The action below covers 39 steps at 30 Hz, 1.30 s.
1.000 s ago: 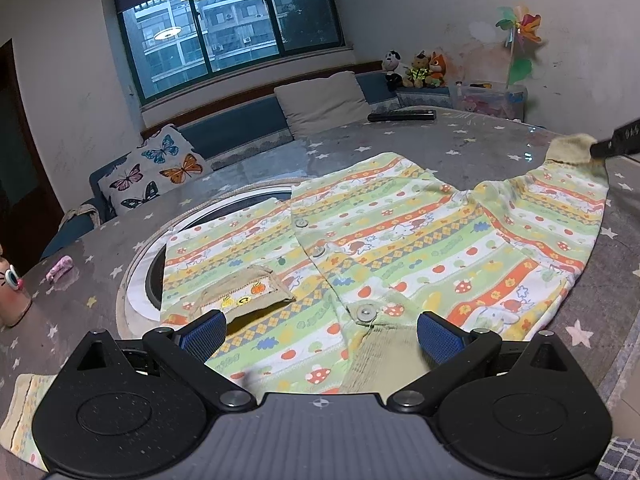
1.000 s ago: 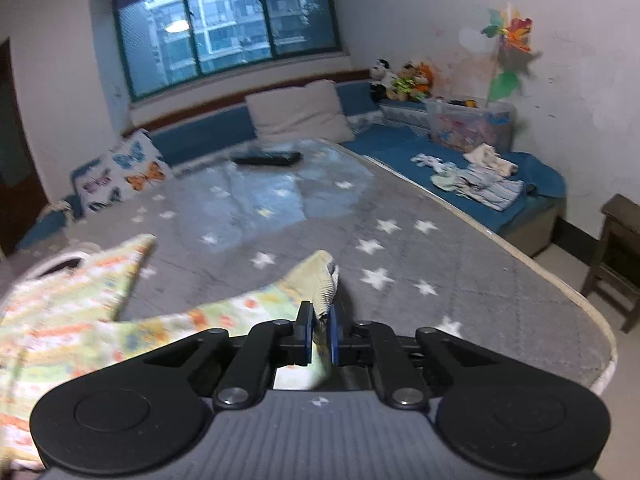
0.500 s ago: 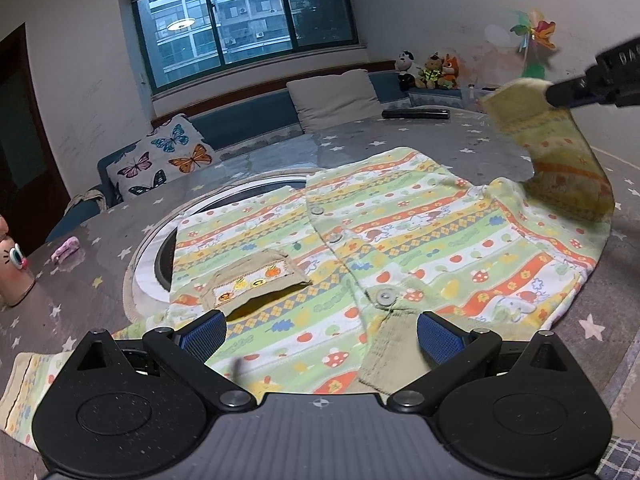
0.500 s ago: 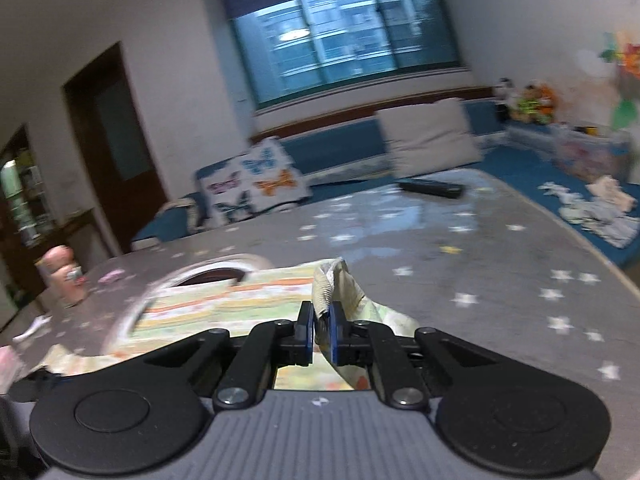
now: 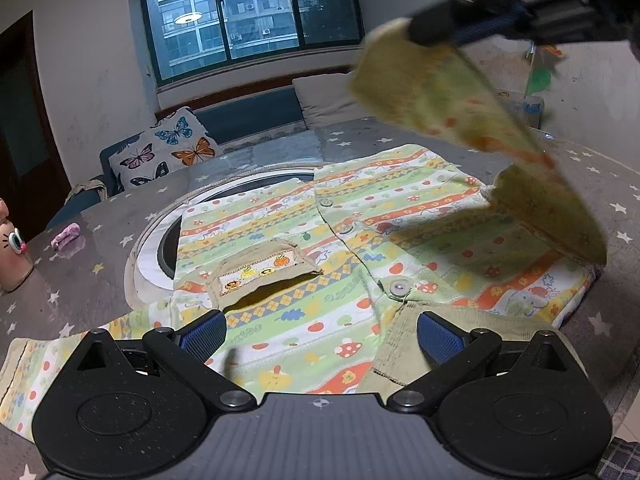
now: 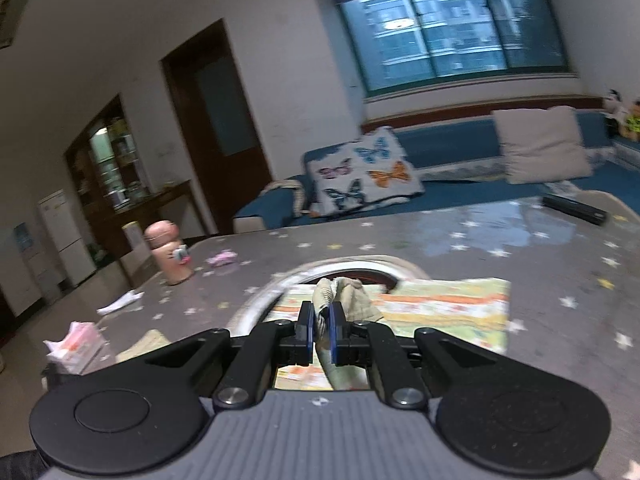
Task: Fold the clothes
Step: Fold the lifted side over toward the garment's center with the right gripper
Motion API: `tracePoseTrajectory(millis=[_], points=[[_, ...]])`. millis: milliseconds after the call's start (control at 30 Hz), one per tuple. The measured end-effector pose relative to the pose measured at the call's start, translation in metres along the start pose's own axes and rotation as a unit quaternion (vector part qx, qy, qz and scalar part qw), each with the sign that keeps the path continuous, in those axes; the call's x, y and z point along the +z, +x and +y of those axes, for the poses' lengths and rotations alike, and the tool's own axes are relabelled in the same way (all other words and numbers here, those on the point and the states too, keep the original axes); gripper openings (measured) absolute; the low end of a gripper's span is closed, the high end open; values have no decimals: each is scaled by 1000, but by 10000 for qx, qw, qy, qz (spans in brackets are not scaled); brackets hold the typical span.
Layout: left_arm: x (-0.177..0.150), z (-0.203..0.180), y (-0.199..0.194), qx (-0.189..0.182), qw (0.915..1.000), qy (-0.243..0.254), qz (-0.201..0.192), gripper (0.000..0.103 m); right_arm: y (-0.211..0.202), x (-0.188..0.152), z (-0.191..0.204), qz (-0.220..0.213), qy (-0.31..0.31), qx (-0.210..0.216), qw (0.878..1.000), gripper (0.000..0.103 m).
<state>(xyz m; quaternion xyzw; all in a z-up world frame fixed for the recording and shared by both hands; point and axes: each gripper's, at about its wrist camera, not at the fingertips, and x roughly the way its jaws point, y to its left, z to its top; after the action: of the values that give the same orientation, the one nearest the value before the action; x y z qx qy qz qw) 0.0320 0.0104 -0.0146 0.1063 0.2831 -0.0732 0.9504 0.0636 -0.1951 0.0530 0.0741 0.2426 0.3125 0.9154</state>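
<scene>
Above one shirt (image 5: 320, 256), right gripper (image 6: 321, 330) pinches sleeve (image 5: 460, 96).

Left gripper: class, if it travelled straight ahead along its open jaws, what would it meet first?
Most likely the striped baby shirt spread on the table. The left gripper already hovers over its near edge, though its height above the cloth is unclear.

Soft cloth shirt (image 5: 320, 264) (printed) on glossy table (image 5: 100, 248).
</scene>
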Motion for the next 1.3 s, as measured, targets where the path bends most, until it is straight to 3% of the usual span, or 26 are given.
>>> tracePoseTrajectory(millis=[333, 400, 567, 767, 933, 1100, 1200, 1300], points=[[-3, 5, -2, -28, 10000, -80, -7, 103, 47, -15, 44, 486, -179, 435, 9977, 7], [-3, 5, -2, -26, 10000, -81, -9, 103, 48, -17, 46, 537, -204, 524, 9970, 13], [-3, 5, -3, -23, 10000, -74, -3, 103, 39, -15, 47, 511, -314, 619, 9963, 14], [-3, 5, -3, 1, 10000, -60, 2, 103, 10, -16, 8, 468, -273, 163, 9984, 21], [-2, 7, -4, 74, 10000, -43, -9, 103, -6, -44, -33, 855, -198, -482, 9950, 22], [1, 5, -7, 229, 9996, 61, -148, 103, -14, -76, -59, 1236, 22, -803, 9891, 22], [2, 2, -10, 271, 9990, 218, -288, 98, -19, -88, -66, 1267, 166, -870, 9880, 28], [2, -2, -14, 229, 9980, 415, -430, 86, -21, -87, -66, 1177, 142, -883, 9890, 33]])
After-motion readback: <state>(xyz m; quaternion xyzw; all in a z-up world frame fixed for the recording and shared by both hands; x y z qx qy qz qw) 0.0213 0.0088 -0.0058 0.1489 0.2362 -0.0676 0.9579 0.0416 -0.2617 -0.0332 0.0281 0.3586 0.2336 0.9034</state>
